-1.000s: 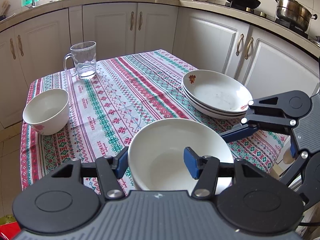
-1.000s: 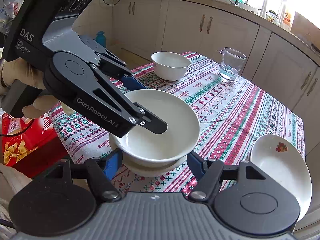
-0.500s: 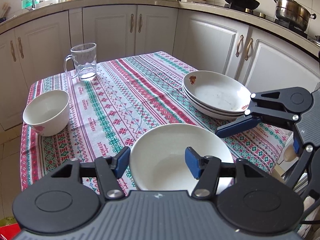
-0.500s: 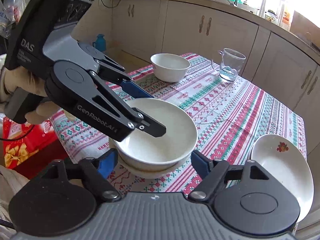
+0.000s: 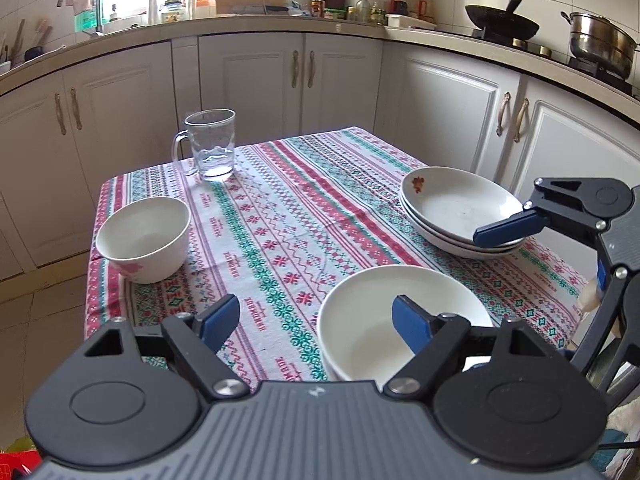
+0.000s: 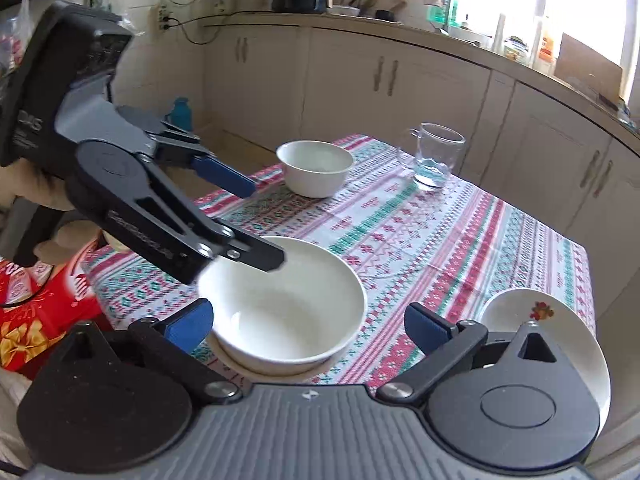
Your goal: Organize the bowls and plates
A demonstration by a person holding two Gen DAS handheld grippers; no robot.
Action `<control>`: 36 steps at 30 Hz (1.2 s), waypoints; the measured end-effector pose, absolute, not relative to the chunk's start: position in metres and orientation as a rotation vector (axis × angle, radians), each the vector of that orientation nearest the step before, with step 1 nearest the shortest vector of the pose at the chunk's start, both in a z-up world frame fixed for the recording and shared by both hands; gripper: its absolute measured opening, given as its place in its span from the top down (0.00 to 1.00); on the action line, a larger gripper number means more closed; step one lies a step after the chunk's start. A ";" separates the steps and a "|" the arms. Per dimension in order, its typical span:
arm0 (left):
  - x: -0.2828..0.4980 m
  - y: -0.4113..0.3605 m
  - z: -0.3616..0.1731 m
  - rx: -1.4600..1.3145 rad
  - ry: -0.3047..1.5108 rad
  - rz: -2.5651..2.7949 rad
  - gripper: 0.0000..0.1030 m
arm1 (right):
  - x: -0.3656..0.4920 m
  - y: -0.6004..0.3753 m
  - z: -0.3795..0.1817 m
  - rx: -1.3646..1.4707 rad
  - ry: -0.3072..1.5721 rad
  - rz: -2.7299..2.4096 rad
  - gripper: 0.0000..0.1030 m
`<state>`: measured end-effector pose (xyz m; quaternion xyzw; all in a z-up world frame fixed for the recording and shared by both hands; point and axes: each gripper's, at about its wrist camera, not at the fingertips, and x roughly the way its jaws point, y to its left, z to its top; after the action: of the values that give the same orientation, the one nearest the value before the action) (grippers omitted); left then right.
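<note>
Right wrist view: nested bowls (image 6: 282,312) sat at the table's near edge, right gripper (image 6: 308,326) and left gripper (image 5: 316,320) both opening, gripping nothing. Plates (image 5: 460,212) stacked at right edge. Lone bowl (image 5: 144,238) at left edge not yet stacked.

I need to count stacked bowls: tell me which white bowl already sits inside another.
The near bowl between the right gripper's opening jaws: a second rim shows beneath it. The far bowl, left of the glass mug, stands alone on the cloth.

White cabinets (image 5: 256,80) under a bright window (image 6: 560,4) — tiled walls.
</note>
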<state>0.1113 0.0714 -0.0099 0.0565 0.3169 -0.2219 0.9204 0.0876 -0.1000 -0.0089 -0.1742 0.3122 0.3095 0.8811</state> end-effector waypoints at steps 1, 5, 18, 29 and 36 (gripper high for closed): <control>0.111 0.073 -0.010 0.115 0.651 -0.453 0.19 | 0.088 -0.100 -0.011 -0.364 0.658 0.645 0.00; 0.111 0.079 -0.010 0.118 0.649 -0.444 0.17 | 0.086 -0.098 -0.014 -0.381 0.658 0.652 0.00; 0.136 0.122 -0.013 0.119 0.629 -0.348 0.11 | 0.111 -0.080 0.006 -0.447 0.625 0.685 0.00; 0.189 0.162 -0.020 0.090 0.648 -0.302 0.11 | 0.162 -0.043 0.010 -0.549 0.618 0.736 0.00; 0.236 0.184 -0.022 0.033 0.666 -0.290 0.11 | 0.202 -0.015 0.004 -0.589 0.634 0.782 0.00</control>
<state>0.2358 0.1840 -0.0217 0.0161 0.3258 -0.1417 0.9346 0.2024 -0.0154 0.0038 -0.2782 0.2993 0.3694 0.8346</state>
